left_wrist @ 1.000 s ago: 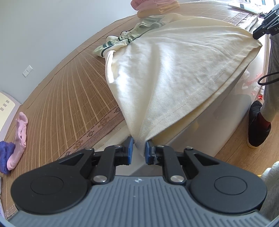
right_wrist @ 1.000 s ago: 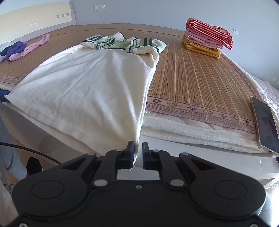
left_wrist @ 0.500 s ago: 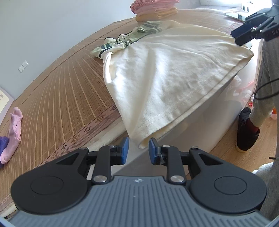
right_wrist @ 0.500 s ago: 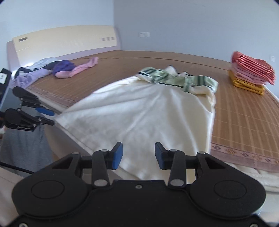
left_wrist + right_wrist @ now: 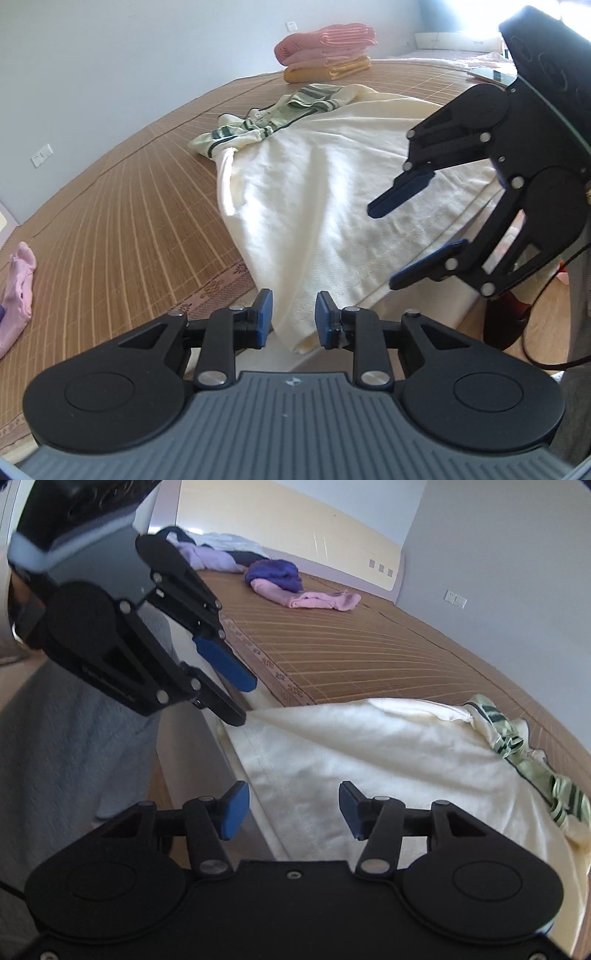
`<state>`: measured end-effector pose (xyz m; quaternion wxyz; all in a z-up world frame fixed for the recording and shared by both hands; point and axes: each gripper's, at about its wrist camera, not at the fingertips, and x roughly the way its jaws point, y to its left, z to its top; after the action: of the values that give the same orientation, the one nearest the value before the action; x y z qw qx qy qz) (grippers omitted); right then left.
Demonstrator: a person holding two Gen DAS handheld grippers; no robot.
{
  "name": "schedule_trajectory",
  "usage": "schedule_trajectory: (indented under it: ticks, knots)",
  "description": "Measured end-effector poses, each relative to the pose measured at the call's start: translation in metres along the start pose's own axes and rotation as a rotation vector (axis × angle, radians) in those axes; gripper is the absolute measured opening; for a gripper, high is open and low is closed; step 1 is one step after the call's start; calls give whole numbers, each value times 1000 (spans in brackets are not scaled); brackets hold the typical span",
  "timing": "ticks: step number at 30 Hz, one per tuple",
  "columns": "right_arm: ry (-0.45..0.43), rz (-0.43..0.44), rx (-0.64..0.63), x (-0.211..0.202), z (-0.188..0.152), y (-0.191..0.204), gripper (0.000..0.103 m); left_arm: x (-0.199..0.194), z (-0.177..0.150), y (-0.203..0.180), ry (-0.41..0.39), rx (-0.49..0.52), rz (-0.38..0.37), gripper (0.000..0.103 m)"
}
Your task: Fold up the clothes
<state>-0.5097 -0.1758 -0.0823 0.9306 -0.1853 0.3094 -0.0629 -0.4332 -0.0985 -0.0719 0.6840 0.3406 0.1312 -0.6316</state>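
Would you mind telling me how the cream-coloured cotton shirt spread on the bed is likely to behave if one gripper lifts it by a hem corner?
The cream-coloured cotton shirt would probably sag, since it already drapes limply over the bed edge. Its soft wrinkles suggest it is light. The bunched green-striped collar end may drag behind.

Both grippers are black linkages with silver screws and blue-padded fingers (image 5: 264, 312); the person wears grey trousers (image 5: 55, 746).

Setting: home bedroom. Evidence: bed with woven bamboo mat (image 5: 122, 229), pale padded headboard (image 5: 288, 542), wall sockets (image 5: 41, 160), plain grey walls. Loose clothes (image 5: 273, 572) heaped near headboard; folded stack of garments (image 5: 325, 51) at far mat corner. Wood floor (image 5: 543, 325) beside bed.
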Motion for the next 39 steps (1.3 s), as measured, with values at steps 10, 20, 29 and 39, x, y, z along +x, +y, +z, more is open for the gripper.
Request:
schedule_trajectory:
  ticks: [10, 20, 29, 39]
  knots:
    - [45, 62, 38, 7, -6, -6, 37, 14, -5, -15, 7, 59, -27, 39]
    - [44, 126, 193, 1, -11, -25, 10, 18, -9, -18, 47, 134, 15, 41]
    - [5, 124, 227, -9, -9, -28, 23, 19, -7, -22, 42, 193, 143, 46]
    - [4, -13, 61, 4, -1, -8, 47, 12, 9, -4, -59, 79, 216, 46]
